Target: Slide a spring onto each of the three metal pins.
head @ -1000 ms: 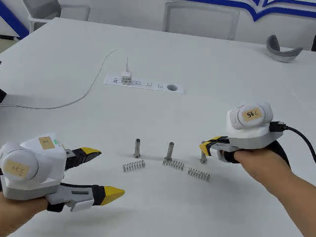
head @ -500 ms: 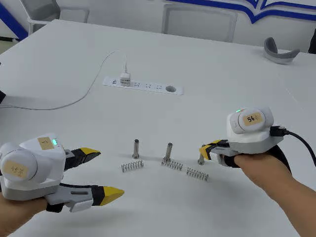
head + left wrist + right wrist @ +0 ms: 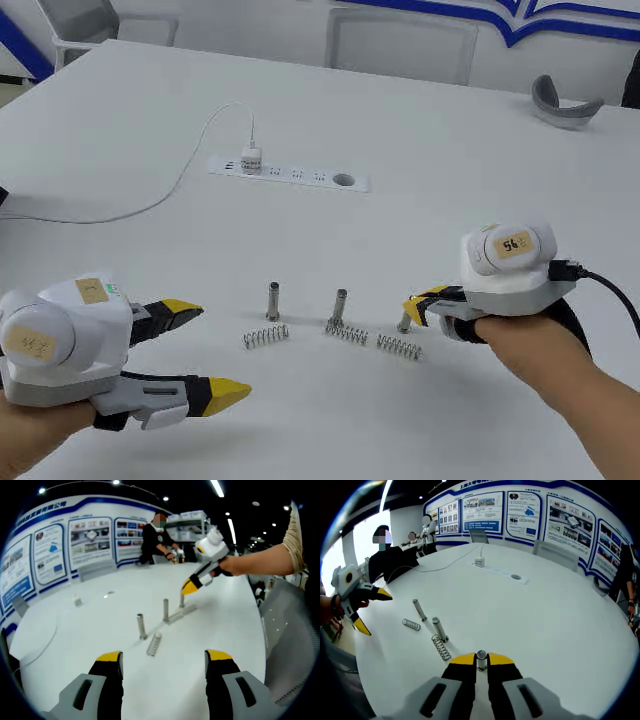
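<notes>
Three metal pins stand upright in a row on the white bench (image 3: 450,150): the left pin (image 3: 273,298), the middle pin (image 3: 339,305) and the right pin (image 3: 405,322), none of them carrying a spring. Three springs lie flat on the bench on the person's side of the row. The left spring (image 3: 265,336) lies just in front of the left pin, the middle spring (image 3: 347,332) has one end at the foot of the middle pin, and the right spring (image 3: 399,347) lies just in front of the right pin. The right gripper (image 3: 412,305) reaches in from the right of the row with its yellow-tipped jaws pressed against the right pin. In the right gripper view the pin's round head sits pinched between the two tips. The left gripper (image 3: 224,347) hangs low over the bench, well apart from the pins on their left. Its jaws are spread wide with nothing between them and point toward the row; in the left gripper view the pins and springs lie ahead between the two tips. Farther back on the bench lies a white power strip (image 3: 290,173) with a small white plug (image 3: 250,157) set in it. A white cable (image 3: 180,180) curves from the plug away to the left edge. Near the far right corner rests a grey curved band (image 3: 560,97), and the backs of chairs (image 3: 405,40) stand along the far side of the bench.
</notes>
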### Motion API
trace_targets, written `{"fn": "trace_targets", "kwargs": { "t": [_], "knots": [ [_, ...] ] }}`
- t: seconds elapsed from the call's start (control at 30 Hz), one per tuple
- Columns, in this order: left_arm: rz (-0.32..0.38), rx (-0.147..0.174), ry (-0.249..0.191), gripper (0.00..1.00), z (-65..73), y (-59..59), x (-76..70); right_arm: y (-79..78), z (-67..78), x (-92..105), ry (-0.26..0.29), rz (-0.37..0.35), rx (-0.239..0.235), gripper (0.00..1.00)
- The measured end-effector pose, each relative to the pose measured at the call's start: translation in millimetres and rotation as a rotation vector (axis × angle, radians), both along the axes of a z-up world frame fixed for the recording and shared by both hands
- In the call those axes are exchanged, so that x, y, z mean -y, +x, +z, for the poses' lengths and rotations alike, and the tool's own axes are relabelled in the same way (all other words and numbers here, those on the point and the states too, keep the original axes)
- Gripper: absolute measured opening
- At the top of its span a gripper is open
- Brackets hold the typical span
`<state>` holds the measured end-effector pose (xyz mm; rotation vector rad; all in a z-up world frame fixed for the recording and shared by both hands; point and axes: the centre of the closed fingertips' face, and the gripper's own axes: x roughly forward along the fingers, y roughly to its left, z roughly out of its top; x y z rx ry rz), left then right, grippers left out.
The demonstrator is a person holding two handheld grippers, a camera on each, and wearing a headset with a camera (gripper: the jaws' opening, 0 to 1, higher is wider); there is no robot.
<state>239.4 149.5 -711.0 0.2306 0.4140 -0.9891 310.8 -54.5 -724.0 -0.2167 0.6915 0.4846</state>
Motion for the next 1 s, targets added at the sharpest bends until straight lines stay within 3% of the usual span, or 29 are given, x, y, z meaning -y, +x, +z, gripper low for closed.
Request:
{"fn": "trace_targets", "kwargs": {
  "t": [1.0],
  "knots": [
    [0.0, 0.002, 0.003, 0.68, 1.0, 0.2, -1.0, -1.0, 3.2, -2.6, -0.014, 0.024, 0.032, 0.11]
  ]
}}
